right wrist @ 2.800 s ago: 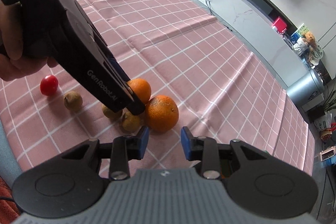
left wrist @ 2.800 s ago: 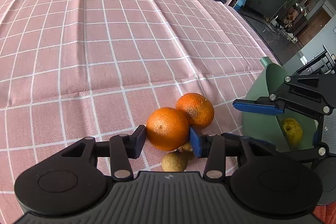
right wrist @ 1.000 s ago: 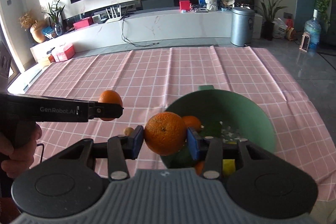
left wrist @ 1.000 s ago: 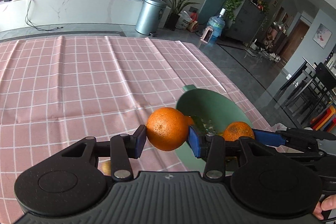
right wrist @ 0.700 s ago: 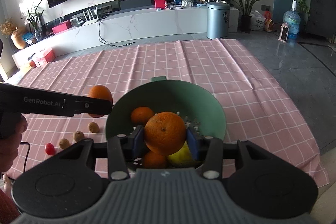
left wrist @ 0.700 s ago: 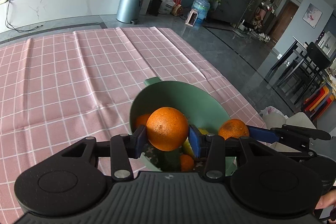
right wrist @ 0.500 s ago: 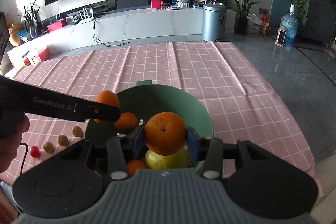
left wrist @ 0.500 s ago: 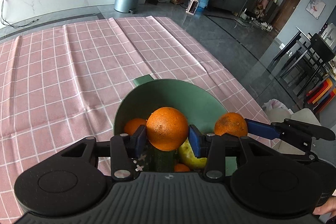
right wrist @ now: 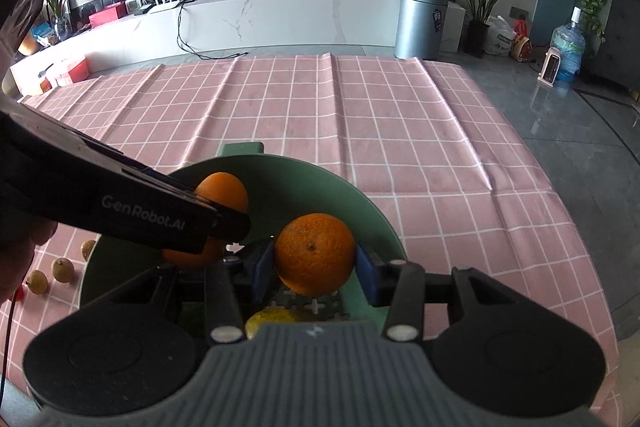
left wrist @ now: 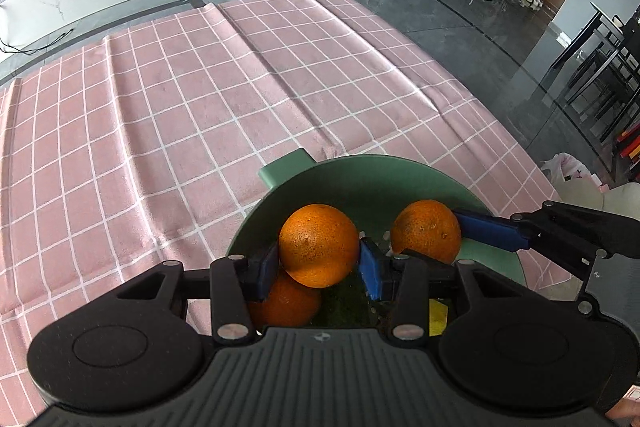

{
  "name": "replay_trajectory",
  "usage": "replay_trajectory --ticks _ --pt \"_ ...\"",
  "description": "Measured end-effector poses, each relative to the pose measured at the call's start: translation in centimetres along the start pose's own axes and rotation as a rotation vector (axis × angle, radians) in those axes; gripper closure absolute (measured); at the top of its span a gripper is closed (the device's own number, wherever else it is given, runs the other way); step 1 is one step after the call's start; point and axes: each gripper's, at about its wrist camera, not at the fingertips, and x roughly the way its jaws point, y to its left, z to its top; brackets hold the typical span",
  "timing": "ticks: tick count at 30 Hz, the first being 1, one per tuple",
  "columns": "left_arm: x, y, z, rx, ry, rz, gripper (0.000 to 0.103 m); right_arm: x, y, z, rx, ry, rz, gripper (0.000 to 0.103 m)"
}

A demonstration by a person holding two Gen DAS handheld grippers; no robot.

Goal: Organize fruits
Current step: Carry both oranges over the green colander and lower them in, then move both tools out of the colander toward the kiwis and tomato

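Both grippers hang over the green bowl [left wrist: 400, 179], each loaded with an orange.

Left gripper [left wrist: 319, 263]: blue pads clamped on either side of the left orange [left wrist: 319, 245]. The fruit sits between the fingertips and above the bowl's interior, with another orange [left wrist: 286, 303] directly below it on the bowl floor.

Right gripper [right wrist: 315, 269]: pads pressed against both flanks of the right orange [right wrist: 315, 253], stem dimple facing the camera. Below it are the perforated bowl bottom and a yellow fruit [right wrist: 276, 319], partly hidden by the gripper body.

Bowl stands near the right edge of the pink checked tablecloth [left wrist: 160, 107], its tab handle [left wrist: 286, 167] pointing to the far edge. Three small brown fruits [right wrist: 60, 269] lie on the cloth left of the bowl, near the front-left corner.

Key relation: each orange lies straight ahead of its own claw and over the bowl opening, inside the rim line. The two oranges are side by side, near but apart. An orange is round, so there is no long axis to align.

Judgement: next move is release. Risk: the left orange lands on the orange beneath and rolls.
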Motion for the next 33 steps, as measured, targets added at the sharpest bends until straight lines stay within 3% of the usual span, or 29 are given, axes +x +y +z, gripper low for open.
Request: replay_trajectory --ticks 12,16,17,19,26,33 --pt "1.2 -0.5 0.3 0.044 0.011 0.030 0.053 2.8 0.5 -0.4 -0.035 0.072 0.006 0.061" --pt "1.0 -0.4 0.2 0.036 0.005 0.041 0.045 2.6 0.5 -0.4 -0.023 0.085 0.001 0.060" --pt "0.8 -0.3 0.1 0.026 0.001 0.040 0.044 2.4 0.5 -0.3 -0.025 0.082 0.000 0.059" --pt "0.3 0.0 0.1 0.007 -0.008 0.036 0.040 1.9 0.7 -0.3 -0.036 0.074 -0.011 0.047" --pt "-3.1 -0.5 -0.6 0.010 -0.069 0.032 0.040 -1.1 1.8 0.2 -0.050 0.032 -0.053 0.045" --pt "-8.3 -0.5 -2.3 0.031 -0.160 0.099 0.040 -5.2 3.4 -0.4 0.007 -0.043 -0.075 0.041"
